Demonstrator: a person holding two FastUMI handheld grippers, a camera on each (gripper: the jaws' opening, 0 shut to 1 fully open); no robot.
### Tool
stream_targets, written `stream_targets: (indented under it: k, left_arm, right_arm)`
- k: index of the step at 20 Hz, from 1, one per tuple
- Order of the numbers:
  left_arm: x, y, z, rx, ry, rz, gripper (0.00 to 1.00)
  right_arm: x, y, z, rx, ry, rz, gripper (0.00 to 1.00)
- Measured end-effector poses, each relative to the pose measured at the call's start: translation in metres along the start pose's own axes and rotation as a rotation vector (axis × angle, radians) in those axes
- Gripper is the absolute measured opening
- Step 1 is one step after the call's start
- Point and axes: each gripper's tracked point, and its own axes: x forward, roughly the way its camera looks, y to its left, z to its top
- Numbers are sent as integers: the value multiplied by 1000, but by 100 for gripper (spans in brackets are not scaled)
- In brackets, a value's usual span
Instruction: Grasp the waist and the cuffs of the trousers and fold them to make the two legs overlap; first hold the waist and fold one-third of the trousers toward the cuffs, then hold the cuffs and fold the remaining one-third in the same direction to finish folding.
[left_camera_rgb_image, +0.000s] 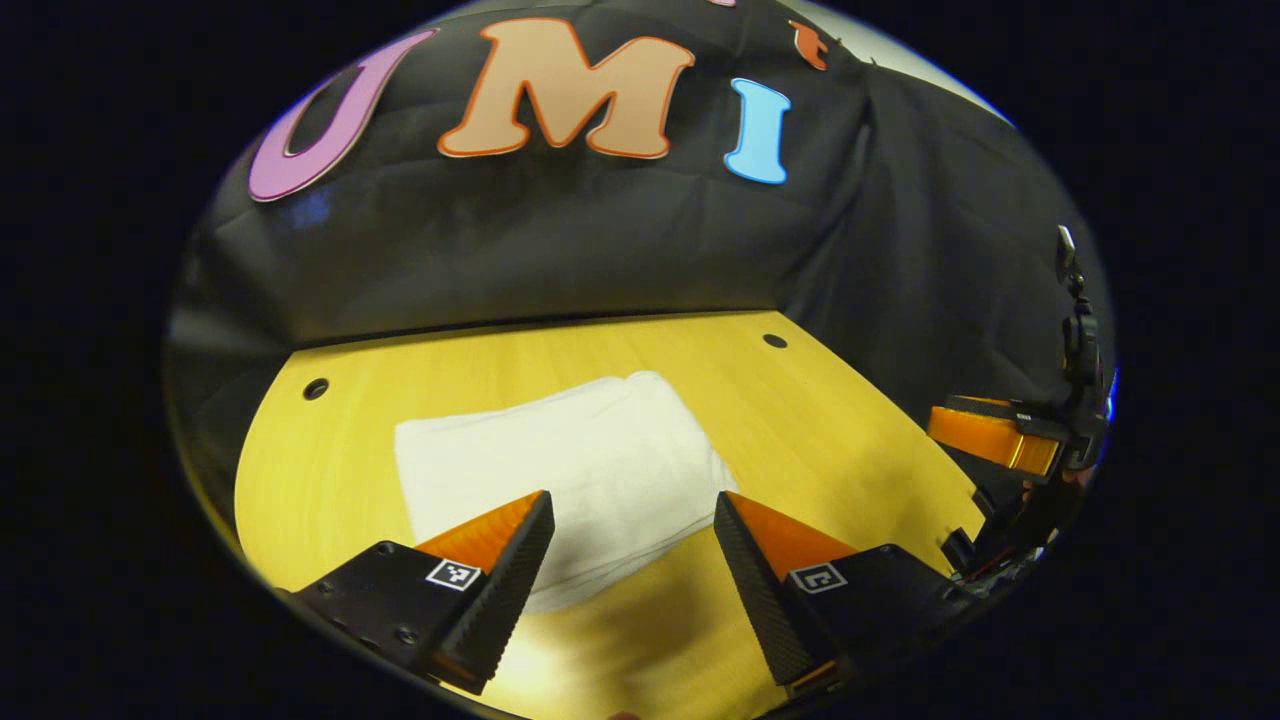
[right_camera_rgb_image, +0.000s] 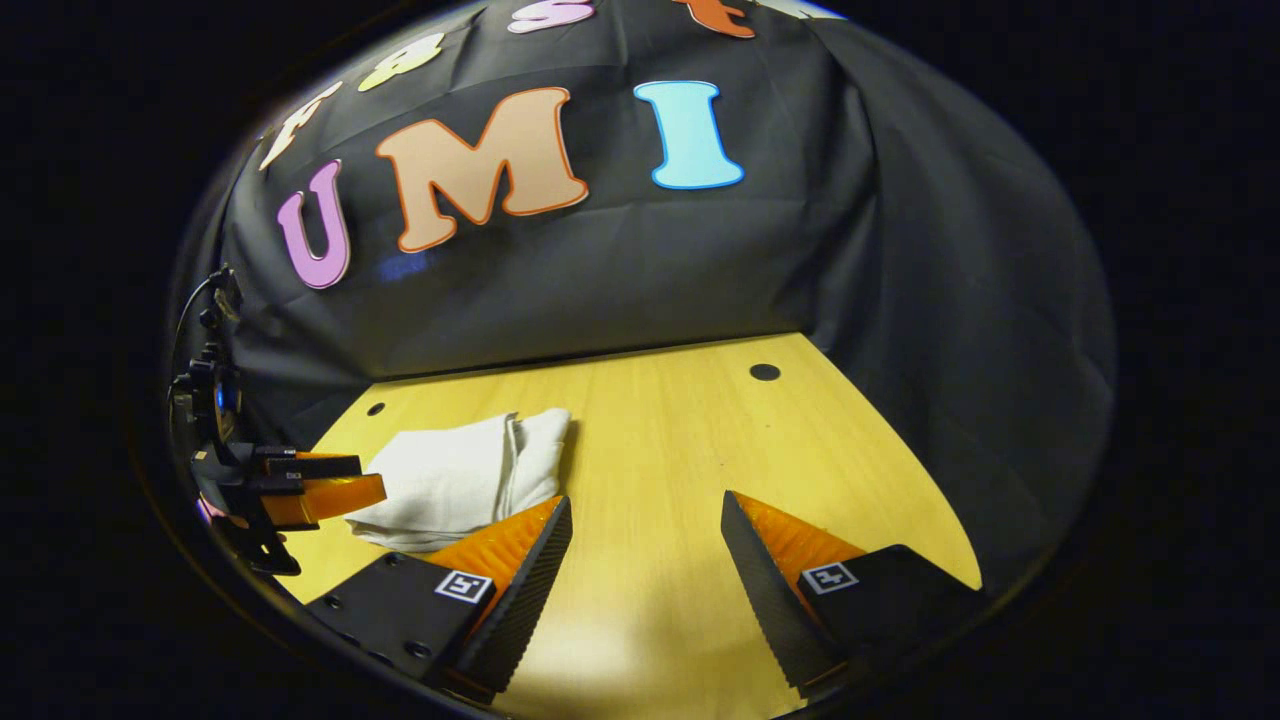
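Left gripper view: we see the left gripper (left_camera_rgb_image: 634, 510) spread open above folded white trousers (left_camera_rgb_image: 560, 465) on the wooden table (left_camera_rgb_image: 820, 420); the right gripper (right_camera_rgb_image: 646, 515) likewise gapes empty.

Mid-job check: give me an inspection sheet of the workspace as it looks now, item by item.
Surface: yellow wooden table with small dark holes.
Job's things: white cloth trousers lie folded in a compact bundle on the table.
Clutter: nothing seen.
Grippers: left claw open above the bundle's near edge; right claw open over bare table beside the bundle.
Cables: thin dark cable by the left claw's mount.
Surroundings: black cloth wall.
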Motion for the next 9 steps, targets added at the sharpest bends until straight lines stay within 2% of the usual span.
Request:
stream_targets:
  k: [1,2,4,5,6,9]
  left_arm:
    - [-7,7,-2,-9,3,29,95]
    - [-15,15,-2,-18,-2,56,96]
    - [-37,30,-6,-37,-16,109,95]
    - [-44,35,-11,-46,-19,130,95]
    - [-52,45,-14,-56,-21,149,95]
    - [-76,66,-25,-80,-11,184,95]
  right_arm:
    - [-1,8,-1,2,-1,13,96]
    - [-2,16,-1,4,-5,24,92]
    - [-5,31,2,6,-16,40,92]
    - [-6,39,5,10,-24,50,96]
    - [-8,47,7,18,-35,60,97]
    - [-14,68,12,19,-64,77,96]
